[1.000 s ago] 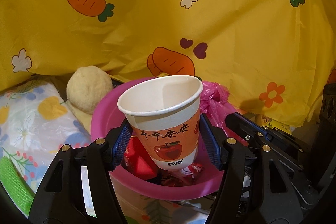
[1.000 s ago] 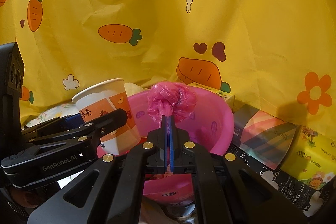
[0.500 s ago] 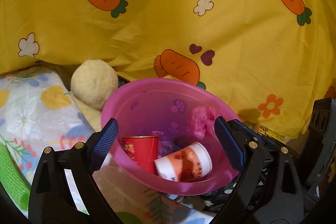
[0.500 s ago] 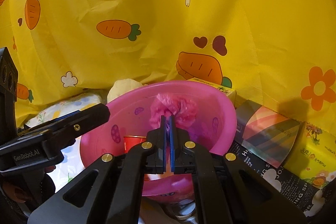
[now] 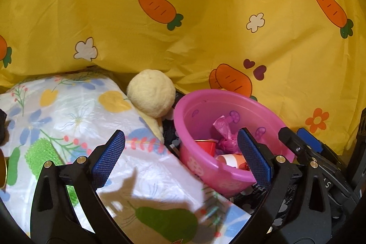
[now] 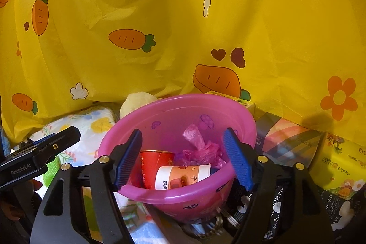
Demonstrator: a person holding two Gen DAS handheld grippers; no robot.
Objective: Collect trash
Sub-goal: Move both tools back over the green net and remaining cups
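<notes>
A pink plastic basin (image 6: 173,194) (image 5: 219,177) holds a white-and-orange paper cup (image 6: 183,175) (image 5: 233,159) on its side, a red cup (image 6: 153,164) (image 5: 204,145) and a crumpled pink plastic bag (image 6: 201,148) (image 5: 225,133). My right gripper (image 6: 183,161) is open and empty, its jaws spread over the basin's near rim. My left gripper (image 5: 180,161) is open and empty, to the left of the basin over the floral sheet; it also shows in the right wrist view (image 6: 41,152).
A yellow carrot-print cloth (image 6: 183,26) hangs behind. A cream plush ball (image 5: 151,93) lies left of the basin on a floral plastic sheet (image 5: 68,111). Boxes and a yellow packet (image 6: 338,166) stand to the right.
My left gripper opened, dropped the paper cup into the basin and moved left. My right gripper opened and let the pink bag fall into the basin.
</notes>
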